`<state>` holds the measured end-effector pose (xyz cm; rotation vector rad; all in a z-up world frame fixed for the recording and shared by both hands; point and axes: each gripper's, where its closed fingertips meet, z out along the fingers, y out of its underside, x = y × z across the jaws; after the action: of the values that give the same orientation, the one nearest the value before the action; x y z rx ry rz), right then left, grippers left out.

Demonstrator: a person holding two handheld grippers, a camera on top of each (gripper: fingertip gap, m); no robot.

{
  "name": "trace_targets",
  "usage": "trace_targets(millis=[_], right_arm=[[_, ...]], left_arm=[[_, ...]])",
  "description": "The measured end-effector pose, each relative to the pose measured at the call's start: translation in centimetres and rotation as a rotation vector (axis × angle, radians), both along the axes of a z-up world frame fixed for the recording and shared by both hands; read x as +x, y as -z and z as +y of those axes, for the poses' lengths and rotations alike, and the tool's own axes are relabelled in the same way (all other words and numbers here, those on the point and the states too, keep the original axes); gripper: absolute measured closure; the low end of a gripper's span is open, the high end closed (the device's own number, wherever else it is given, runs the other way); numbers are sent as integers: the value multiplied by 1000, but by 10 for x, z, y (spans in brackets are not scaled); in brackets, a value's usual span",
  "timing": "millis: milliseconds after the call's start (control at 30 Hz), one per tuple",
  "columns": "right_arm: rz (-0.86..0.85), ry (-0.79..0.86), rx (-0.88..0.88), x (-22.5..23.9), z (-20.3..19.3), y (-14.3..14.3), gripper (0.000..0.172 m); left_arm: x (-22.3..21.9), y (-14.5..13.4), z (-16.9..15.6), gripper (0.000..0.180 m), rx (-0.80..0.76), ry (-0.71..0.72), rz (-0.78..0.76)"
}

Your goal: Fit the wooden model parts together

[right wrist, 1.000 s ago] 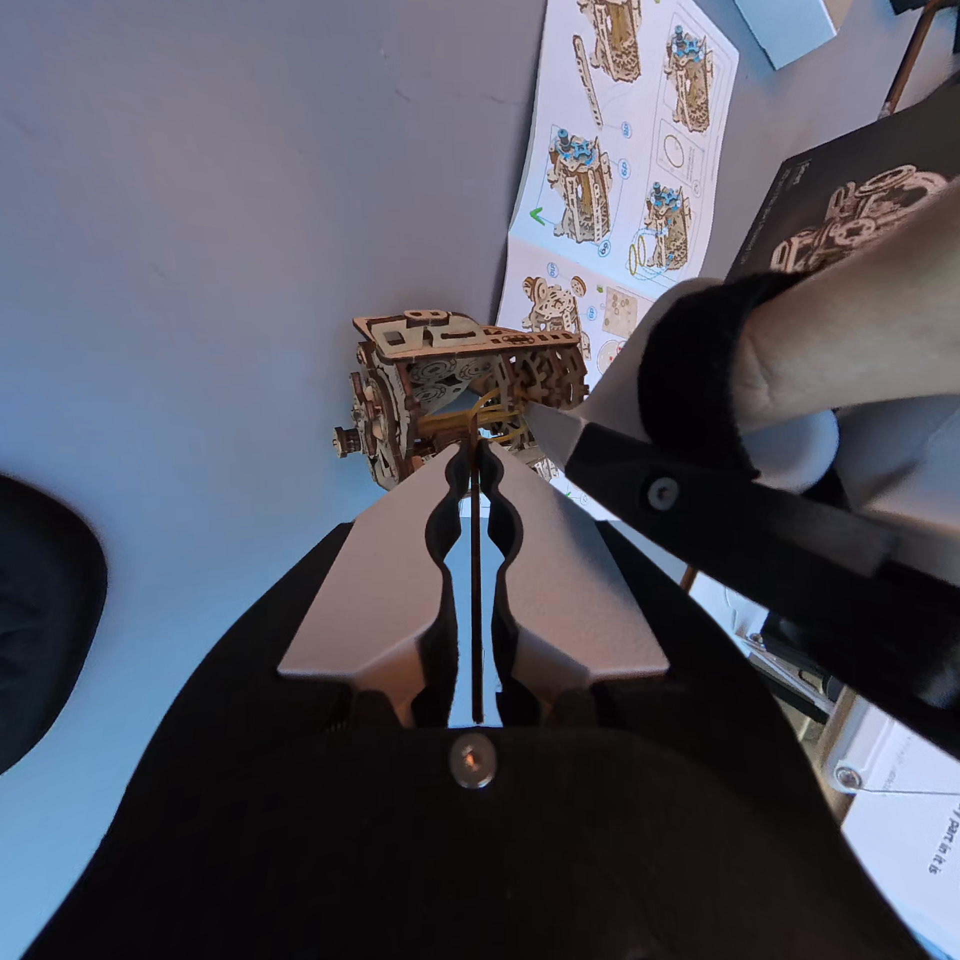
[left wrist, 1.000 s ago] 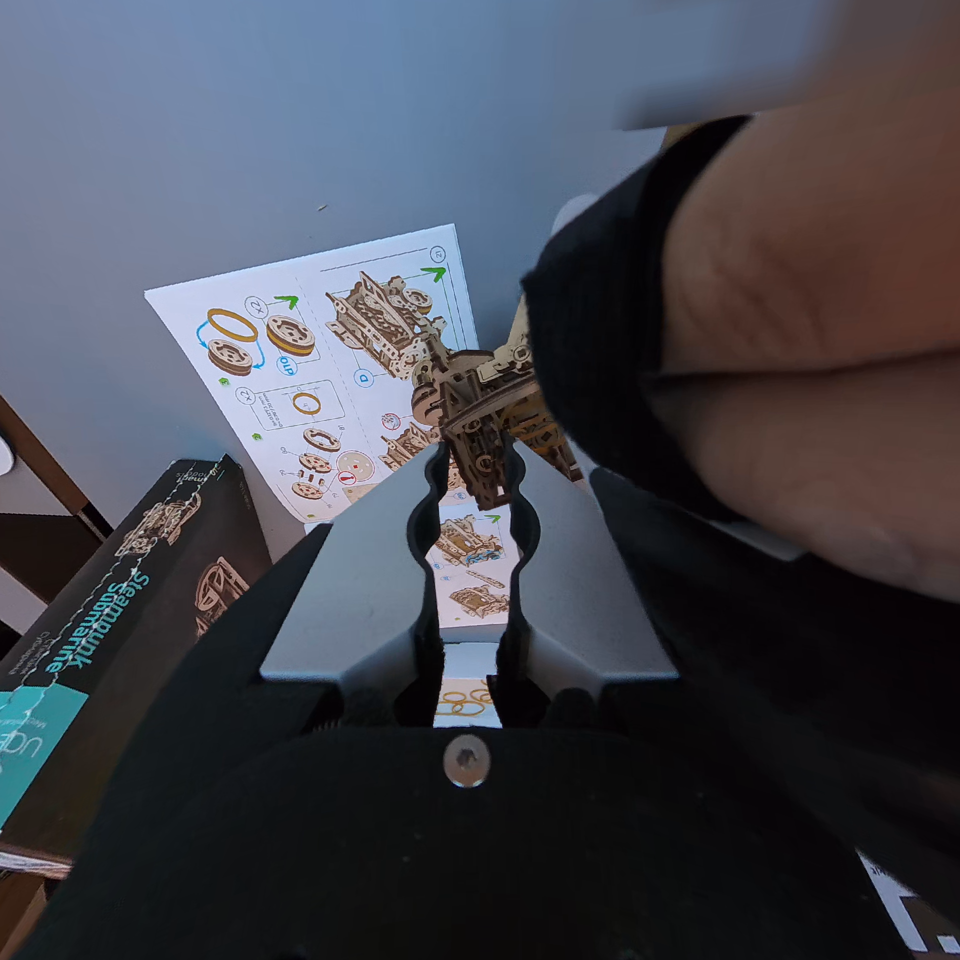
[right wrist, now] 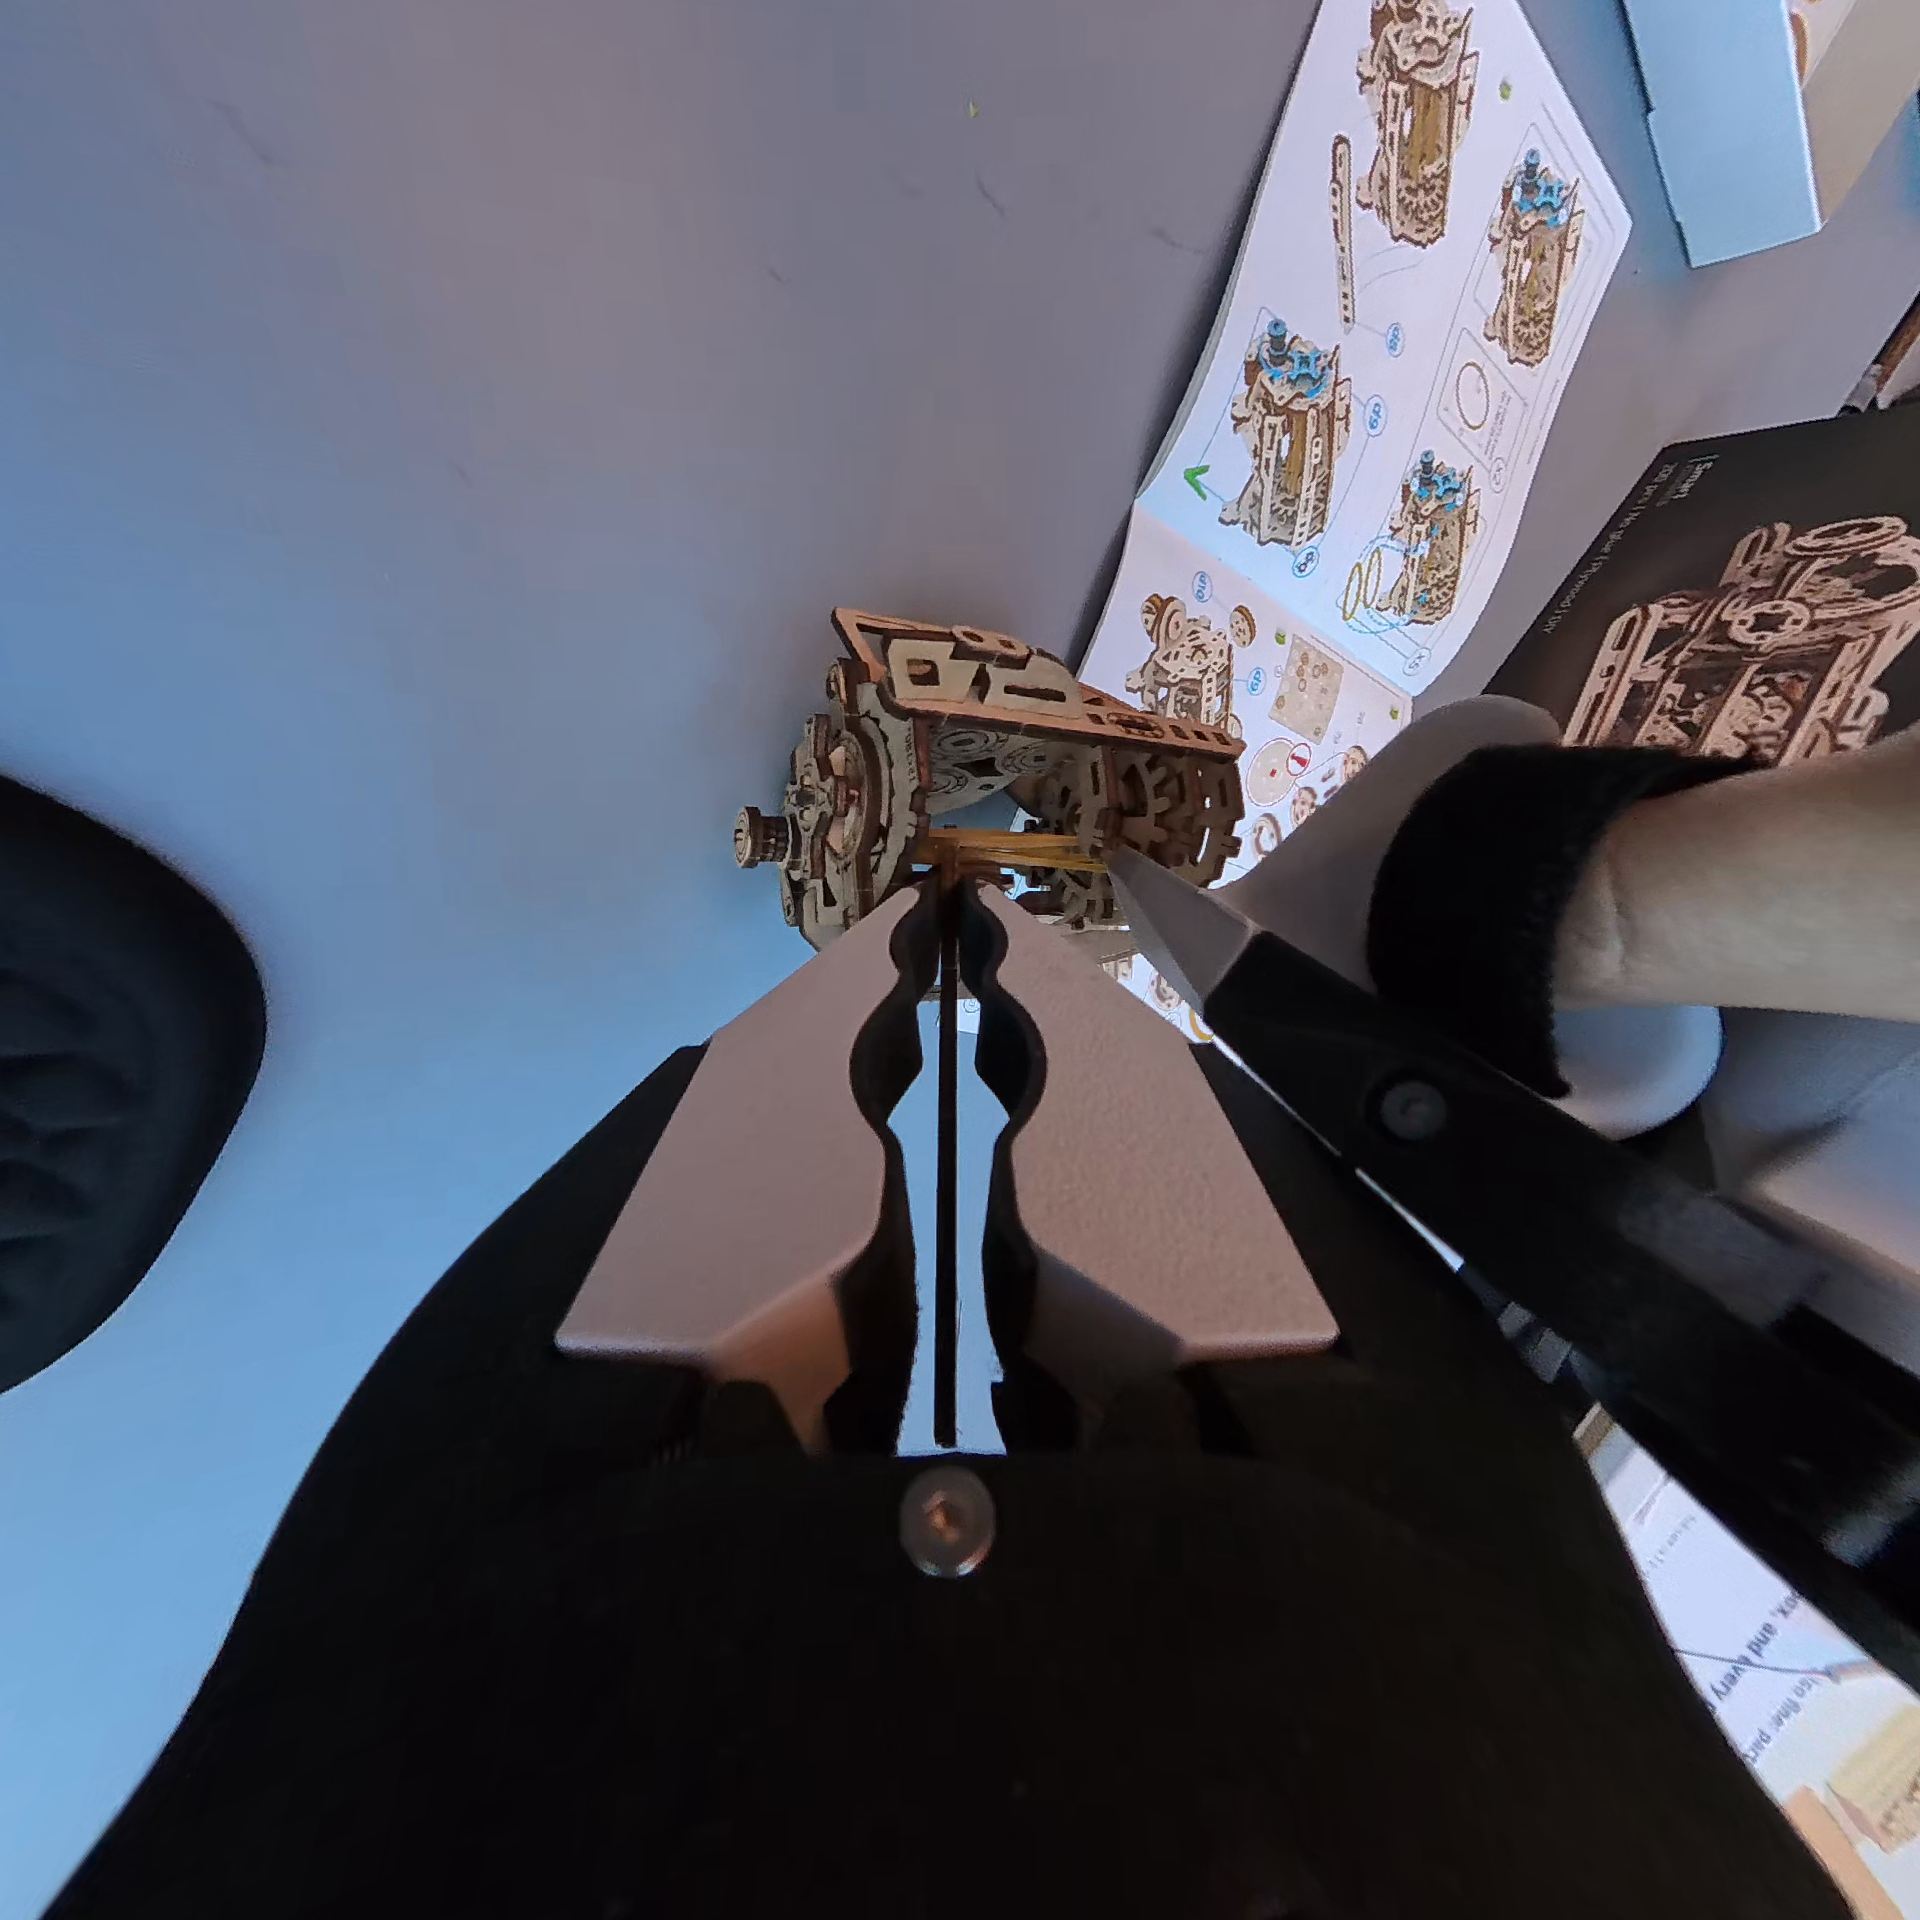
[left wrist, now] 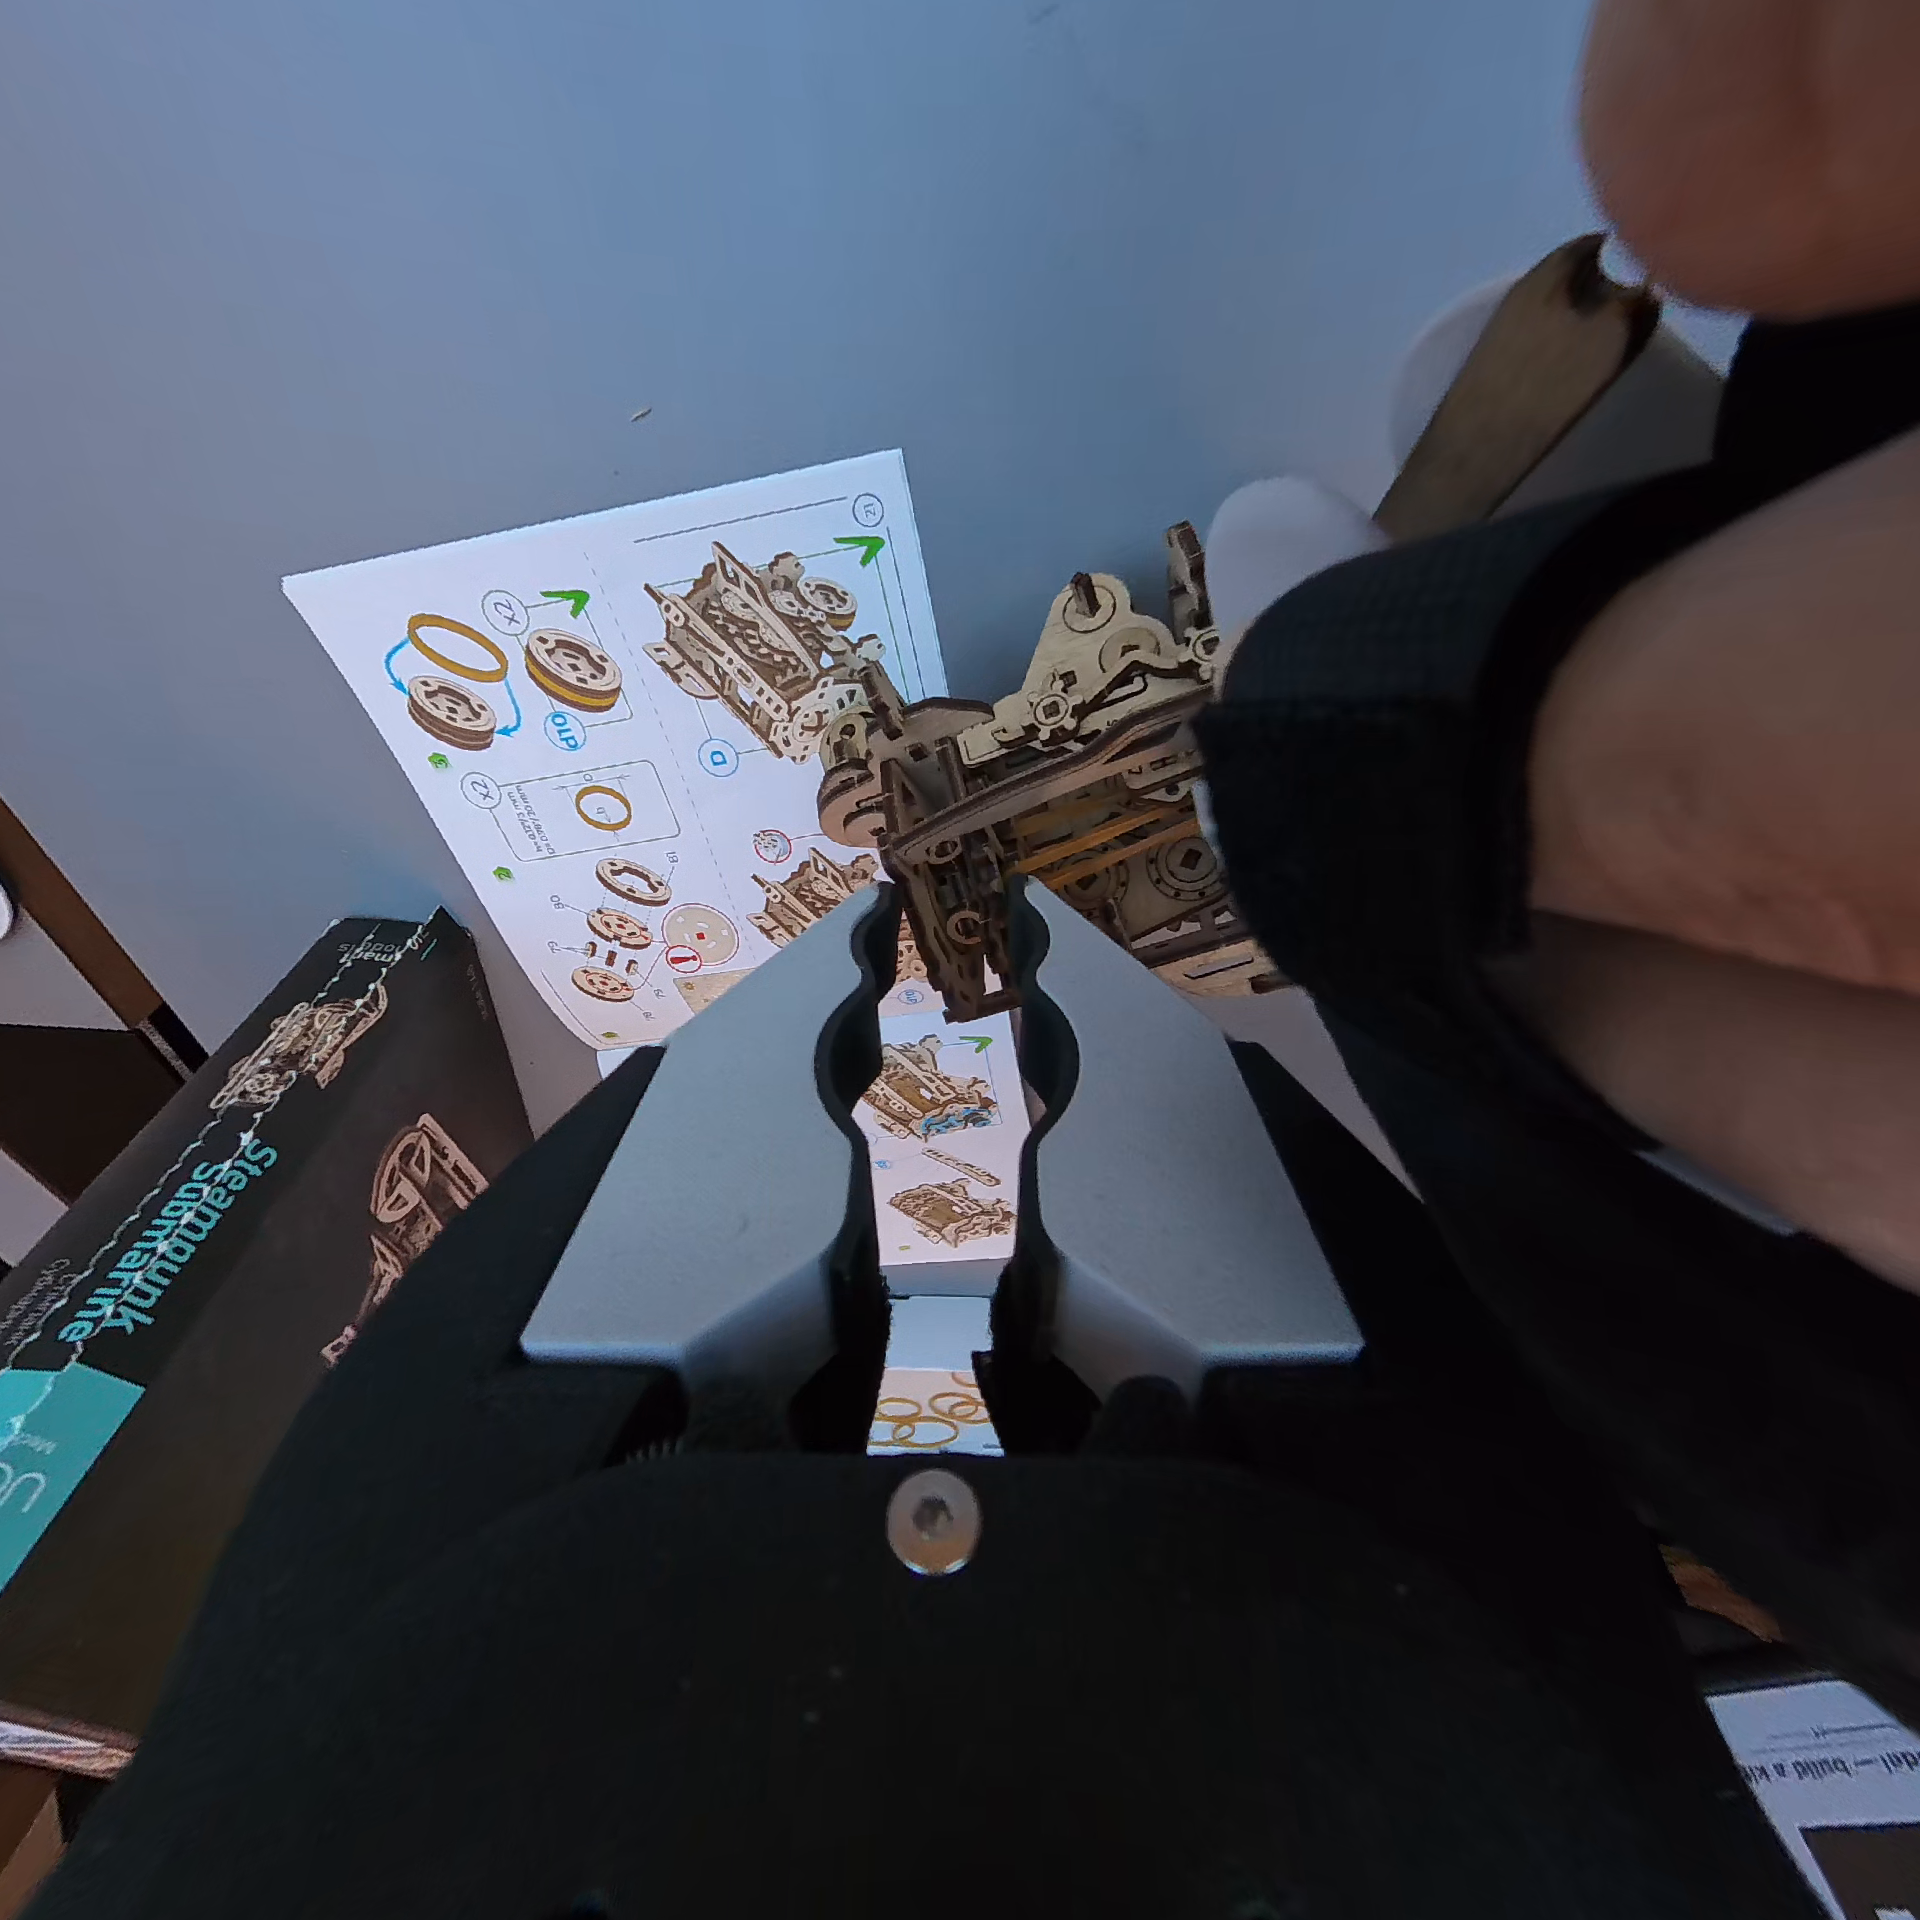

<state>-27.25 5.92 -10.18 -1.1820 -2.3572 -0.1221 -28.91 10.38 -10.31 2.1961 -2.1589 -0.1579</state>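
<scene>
My left gripper (left wrist: 951,914) is shut on the lower end of a wooden gear model (left wrist: 1039,769) and holds it above the grey table (left wrist: 727,260). Yellow rubber bands (left wrist: 1101,831) run across the model. A hand in a black sleeve (left wrist: 1455,779) covers the model's right side. In the right wrist view the model (right wrist: 987,758) hangs just ahead of my right gripper (right wrist: 948,904). That gripper is shut on a thin wooden strip (right wrist: 945,1195), seen edge-on. The strip's tip touches the rubber bands (right wrist: 1023,847). The left gripper's finger (right wrist: 1174,925) meets the model from the right.
An open instruction booklet (left wrist: 623,748) lies on the table under the model and also shows in the right wrist view (right wrist: 1351,416). A black kit box (left wrist: 260,1195) lies at the left and shows again (right wrist: 1766,623). A dark object (right wrist: 104,1039) sits at that view's left edge.
The hand in the black sleeve has drawn back up and right, uncovering more of the model. The model has turned slightly in my left grasp. The right gripper stays shut on the strip.
</scene>
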Motion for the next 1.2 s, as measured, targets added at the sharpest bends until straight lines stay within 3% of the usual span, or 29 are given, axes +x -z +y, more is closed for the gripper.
trace_targets(millis=[300, 633, 800, 1200], right_arm=[[33, -8, 59, -4, 5, -1, 170], [244, 179, 246, -3, 27, -20, 171], [308, 275, 263, -4, 30, -12, 171], [266, 302, 264, -8, 32, -8, 171]], left_arm=[[0, 0, 0, 163, 1, 5, -7], [0, 0, 0, 163, -1, 7, -10], [0, 0, 0, 162, -2, 5, -11], [0, 0, 0, 162, -6, 2, -20]])
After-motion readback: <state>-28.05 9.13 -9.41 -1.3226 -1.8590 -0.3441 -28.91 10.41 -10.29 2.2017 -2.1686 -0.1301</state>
